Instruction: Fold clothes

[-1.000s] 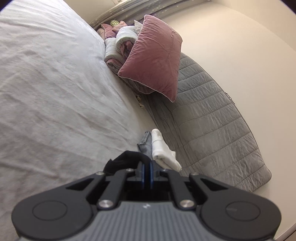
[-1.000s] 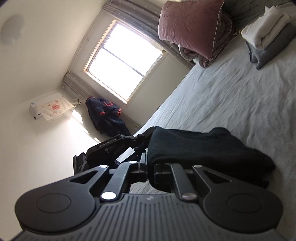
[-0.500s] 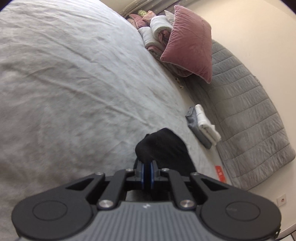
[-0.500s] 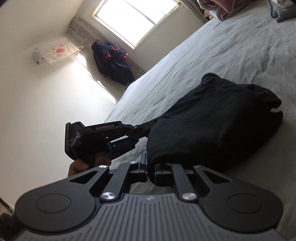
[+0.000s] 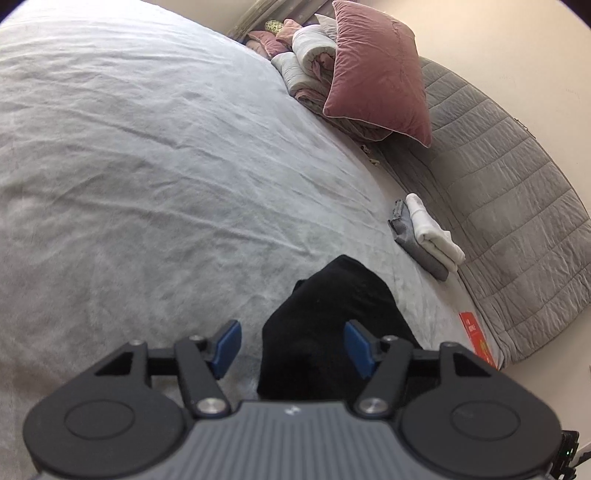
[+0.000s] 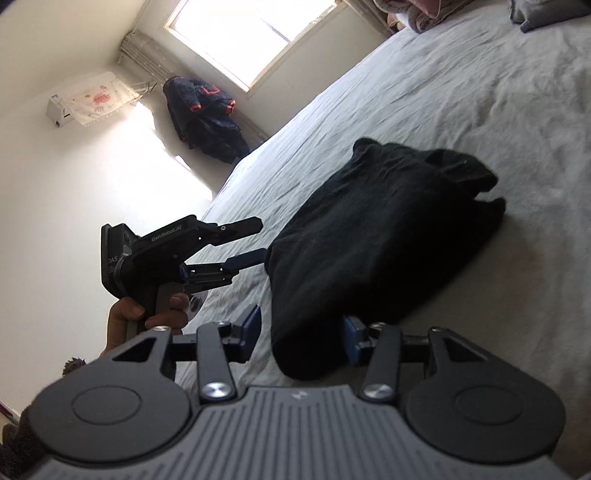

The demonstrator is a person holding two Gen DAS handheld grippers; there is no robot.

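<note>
A folded black garment [image 5: 332, 295] lies on the grey bed sheet [image 5: 147, 166]. My left gripper [image 5: 291, 343] is open, its blue pads on either side of the garment's near end without pinching it. The right wrist view shows the same black garment [image 6: 388, 221] flat on the bed, with my right gripper [image 6: 301, 328] open around its near corner. In that view the left gripper [image 6: 258, 239], held by a hand [image 6: 147, 310], also stands open just left of the garment.
A folded white and grey stack [image 5: 424, 232] sits by the grey quilted headboard [image 5: 498, 184]. A pink pillow [image 5: 376, 66] leans on rolled bedding. A red card [image 5: 476, 338] lies near the bed edge. A window [image 6: 251, 33] and a hanging dark jacket [image 6: 207, 114] are behind.
Both grippers were shut on the black garment; now both have opened and released it. The garment has come down and rests flat on the sheet.
</note>
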